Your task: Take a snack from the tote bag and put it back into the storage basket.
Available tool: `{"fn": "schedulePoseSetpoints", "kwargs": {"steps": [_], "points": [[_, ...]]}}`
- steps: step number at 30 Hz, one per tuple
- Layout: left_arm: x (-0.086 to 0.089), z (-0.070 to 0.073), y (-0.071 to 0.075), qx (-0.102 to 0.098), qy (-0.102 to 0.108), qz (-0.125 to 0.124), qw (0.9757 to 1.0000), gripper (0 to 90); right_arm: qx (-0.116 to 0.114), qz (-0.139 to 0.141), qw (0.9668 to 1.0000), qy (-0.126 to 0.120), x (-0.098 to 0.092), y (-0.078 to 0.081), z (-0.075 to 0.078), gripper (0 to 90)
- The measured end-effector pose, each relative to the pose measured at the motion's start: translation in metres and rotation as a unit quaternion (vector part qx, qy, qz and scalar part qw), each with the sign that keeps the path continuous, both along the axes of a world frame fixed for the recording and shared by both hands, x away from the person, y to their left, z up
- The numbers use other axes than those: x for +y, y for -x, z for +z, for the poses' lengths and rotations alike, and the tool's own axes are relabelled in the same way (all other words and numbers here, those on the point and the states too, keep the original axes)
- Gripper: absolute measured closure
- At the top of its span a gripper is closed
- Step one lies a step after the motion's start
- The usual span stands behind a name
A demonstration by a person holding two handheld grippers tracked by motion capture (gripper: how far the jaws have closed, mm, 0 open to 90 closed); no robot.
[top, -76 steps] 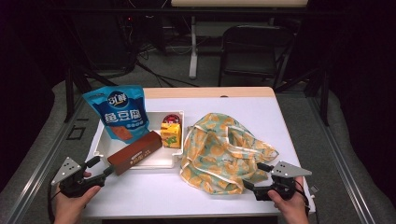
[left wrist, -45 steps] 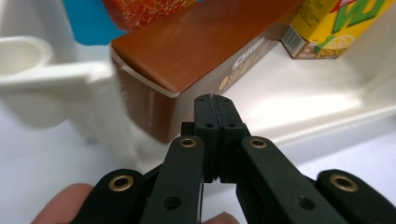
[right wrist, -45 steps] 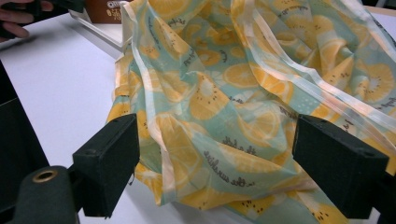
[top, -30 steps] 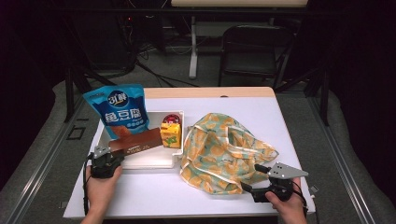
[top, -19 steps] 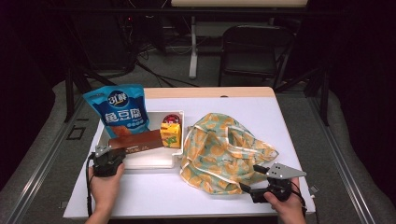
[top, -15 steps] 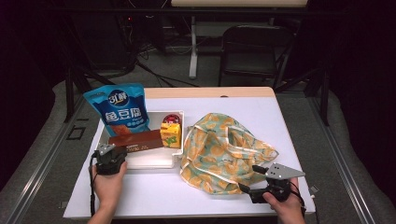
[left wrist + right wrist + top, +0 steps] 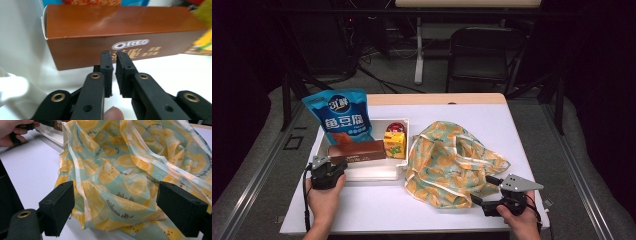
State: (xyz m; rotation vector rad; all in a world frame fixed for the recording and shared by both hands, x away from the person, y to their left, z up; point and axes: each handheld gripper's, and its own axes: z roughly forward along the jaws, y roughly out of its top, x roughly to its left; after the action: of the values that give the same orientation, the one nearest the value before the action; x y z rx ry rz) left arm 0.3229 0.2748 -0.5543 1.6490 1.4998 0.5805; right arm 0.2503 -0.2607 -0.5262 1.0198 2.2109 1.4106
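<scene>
Left tool [image 7: 112,53], jaws just parting and grasping nothing, faces the Oreo box [image 7: 120,35] lying in the tray [image 7: 377,172]; right tool [image 7: 123,206], spread wide, waits at the fruit-print bag's [image 7: 452,160] 5 o'clock edge.

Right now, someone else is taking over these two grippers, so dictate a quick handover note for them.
Left gripper: jaws nearly shut with a thin gap and nothing between them, just opening, pointed at the brown Oreo box without gripping it.
Right gripper: jaws wide open, set either side of the orange-print bag's near edge, not pinching it.
Things: the Oreo box lies in the white tray with the yellow carton; the blue snack pouch leans at the tray's back. The bag lies crumpled right of the tray.
Done: nothing is in the bag.
Left: probably open the bag and load the snacks.
</scene>
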Motion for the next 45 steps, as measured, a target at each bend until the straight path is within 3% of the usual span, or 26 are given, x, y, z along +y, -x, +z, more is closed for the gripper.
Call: {"fn": "schedulePoseSetpoints", "kwargs": {"steps": [3, 6, 10, 13, 17, 20, 23, 27, 30, 34, 36, 39, 42, 45], "points": [[0.002, 0.002, 0.002, 0.0, -0.011, -0.002, 0.9999, 83.2, 0.0, -0.001, 1.0, 0.0, -0.001, 0.0, 0.001, 15.0], [-0.002, -0.002, -0.003, -0.011, -0.007, 0.005, 0.9999, 88.9, -0.001, -0.001, 1.0, 0.001, -0.001, 0.0, 0.0, 15.0], [-0.009, -0.004, -0.011, -0.002, -0.022, 0.002, 0.9998, 90.0, -0.002, -0.003, 1.0, -0.003, -0.001, 0.0, 0.001, 15.0], [-0.008, -0.007, -0.016, 0.007, -0.018, 0.009, 0.9998, 90.0, 0.001, -0.002, 1.0, 0.001, -0.001, 0.0, 0.0, 15.0], [-0.007, -0.007, -0.016, 0.001, -0.012, 0.002, 0.9999, 89.3, 0.003, -0.005, 1.0, 0.002, -0.003, 0.0, -0.001, 15.0], [-0.007, -0.002, -0.009, -0.007, -0.01, -0.016, 0.9998, 79.0, 0.002, -0.007, 1.0, 0.0, -0.005, 0.0, -0.001, 15.0], [-0.007, 0.006, 0.0, -0.011, -0.002, -0.054, 0.9985, 65.6, -0.002, -0.009, 1.0, 0.001, -0.007, 0.0, -0.001, 15.0], [-0.008, 0.015, 0.012, -0.028, 0.005, -0.093, 0.9952, 49.4, -0.002, -0.015, 0.9999, 0.001, -0.008, 0.0, 0.0, 15.0], [-0.008, 0.022, 0.017, -0.034, 0.035, -0.123, 0.9913, 33.4, -0.002, -0.018, 0.9998, -0.003, -0.01, -0.002, 0.0, 15.0], [-0.007, 0.028, 0.023, -0.039, 0.026, -0.146, 0.9882, 14.9, -0.003, -0.022, 0.9997, -0.004, -0.011, -0.002, 0.0, 15.0], [-0.006, 0.029, 0.027, -0.043, 0.034, -0.163, 0.9851, 9.8, -0.003, -0.025, 0.9997, -0.003, -0.013, -0.001, 0.0, 15.0], [-0.004, 0.032, 0.033, -0.046, 0.027, -0.178, 0.9827, 1.1, -0.005, -0.032, 0.9995, -0.002, -0.015, -0.002, 0.0, 14.9], [0.0, 0.034, 0.04, -0.055, 0.023, -0.187, 0.9805, 0.0, -0.005, -0.037, 0.9993, -0.001, -0.017, -0.002, 0.0, 14.8], [0.005, 0.035, 0.046, -0.055, 0.034, -0.195, 0.9787, 0.0, -0.005, -0.042, 0.9991, 0.001, -0.019, -0.002, 0.0, 14.8]]}}
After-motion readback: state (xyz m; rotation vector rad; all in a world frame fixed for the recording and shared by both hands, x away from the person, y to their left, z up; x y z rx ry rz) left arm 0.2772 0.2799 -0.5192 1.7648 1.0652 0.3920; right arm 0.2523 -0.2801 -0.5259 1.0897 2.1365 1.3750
